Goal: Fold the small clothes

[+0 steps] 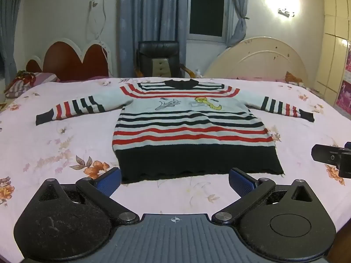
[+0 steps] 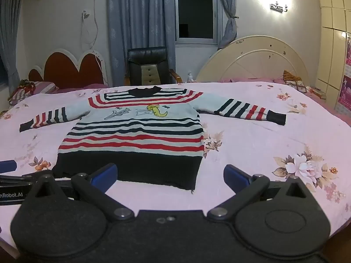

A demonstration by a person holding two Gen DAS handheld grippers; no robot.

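Observation:
A small striped sweater (image 1: pixel 188 127), white with red and navy bands and a navy hem, lies flat on the bed with both sleeves spread out; it also shows in the right wrist view (image 2: pixel 136 131). My left gripper (image 1: pixel 174 180) is open and empty, just short of the navy hem. My right gripper (image 2: pixel 170 174) is open and empty, near the hem's right corner. The right gripper's body shows at the right edge of the left wrist view (image 1: pixel 333 157). The left gripper's body shows at the left edge of the right wrist view (image 2: pixel 13 184).
The bed has a pink floral sheet (image 1: pixel 54 153). Beyond its far edge stand a black chair (image 1: pixel 159 59), a red headboard (image 1: pixel 72 59) and a cream headboard (image 1: pixel 258 59). A striped pillow (image 1: pixel 28 83) lies at the far left.

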